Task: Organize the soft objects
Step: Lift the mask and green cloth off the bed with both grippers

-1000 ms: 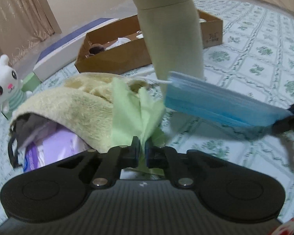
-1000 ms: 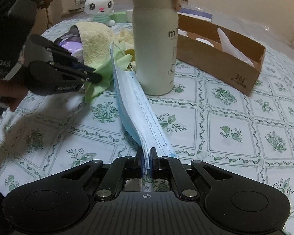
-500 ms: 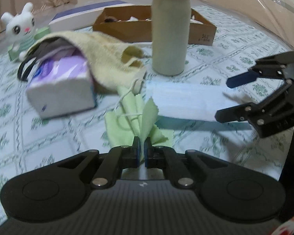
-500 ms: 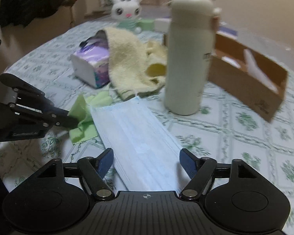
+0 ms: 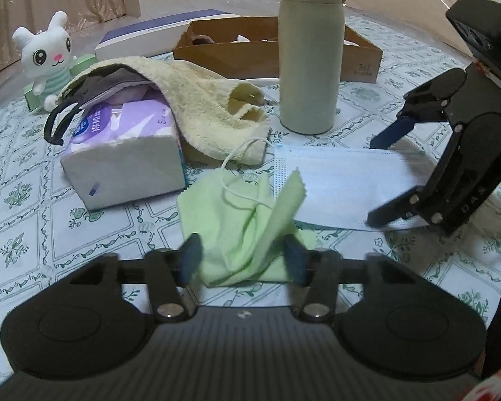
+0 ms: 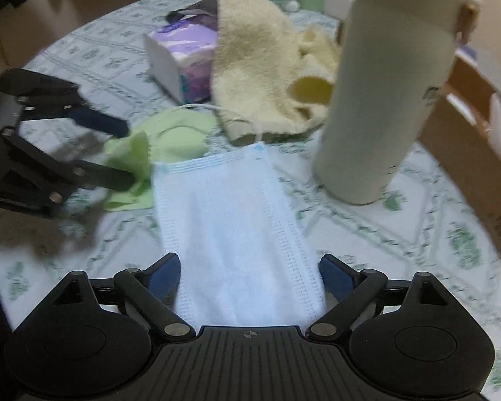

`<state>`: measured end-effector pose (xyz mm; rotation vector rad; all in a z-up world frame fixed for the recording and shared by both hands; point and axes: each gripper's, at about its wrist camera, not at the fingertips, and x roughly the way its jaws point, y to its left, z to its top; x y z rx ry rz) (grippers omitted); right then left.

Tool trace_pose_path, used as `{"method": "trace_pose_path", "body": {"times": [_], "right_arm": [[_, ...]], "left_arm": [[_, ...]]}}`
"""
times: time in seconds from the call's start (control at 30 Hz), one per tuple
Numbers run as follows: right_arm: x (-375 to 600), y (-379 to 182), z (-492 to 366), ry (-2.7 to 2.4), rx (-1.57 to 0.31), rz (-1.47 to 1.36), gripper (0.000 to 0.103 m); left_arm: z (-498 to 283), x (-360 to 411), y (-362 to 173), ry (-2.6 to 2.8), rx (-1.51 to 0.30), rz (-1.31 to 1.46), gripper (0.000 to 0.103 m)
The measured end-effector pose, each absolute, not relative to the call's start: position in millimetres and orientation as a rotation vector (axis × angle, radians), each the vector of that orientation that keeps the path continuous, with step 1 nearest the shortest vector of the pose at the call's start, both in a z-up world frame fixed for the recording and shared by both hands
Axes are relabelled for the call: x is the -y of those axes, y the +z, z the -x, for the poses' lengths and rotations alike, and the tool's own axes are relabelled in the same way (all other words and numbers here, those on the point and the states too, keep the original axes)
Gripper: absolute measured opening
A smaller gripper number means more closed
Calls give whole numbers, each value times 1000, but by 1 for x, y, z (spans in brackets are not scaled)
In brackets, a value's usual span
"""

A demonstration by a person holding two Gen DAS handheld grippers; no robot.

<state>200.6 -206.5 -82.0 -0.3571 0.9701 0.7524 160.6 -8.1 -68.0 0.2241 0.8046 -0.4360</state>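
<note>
Your left gripper (image 5: 242, 257) has its fingers spread apart, with the crumpled green cloth (image 5: 240, 224) lying loose on the table between them — one flap stands upright. Your right gripper (image 6: 248, 275) is likewise spread wide, straddling the near end of the blue face mask (image 6: 230, 220), which lies flat on the patterned tablecloth (image 5: 33, 207). The mask's far end sits just beside the green cloth, and a white ear loop (image 5: 240, 167) trails from it across the cloth.

Beyond these, the yellow towel (image 5: 203, 110) drapes over the purple tissue pack (image 5: 123, 153), with a dark mask (image 5: 83, 100) tucked beneath the towel's upper edge. The cream bottle (image 5: 309, 53) stands upright just past the blue mask. Farther back — a cardboard box (image 5: 250, 56), a plush rabbit (image 5: 46, 56) and a flat white-and-blue box (image 5: 157, 36).
</note>
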Motion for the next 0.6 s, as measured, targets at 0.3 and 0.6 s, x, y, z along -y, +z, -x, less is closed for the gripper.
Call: {"method": "trace_pose_path", "body": {"times": [0.3,0.6], "right_arm": [[194,-83,-168,813,-957,415,90],[190,-74,-157,762,-913,406,27]], "left_arm": [[-166,3,-72,-429,-817,-231,66],[-173,2,-75,-419,-840,-190,61]]}}
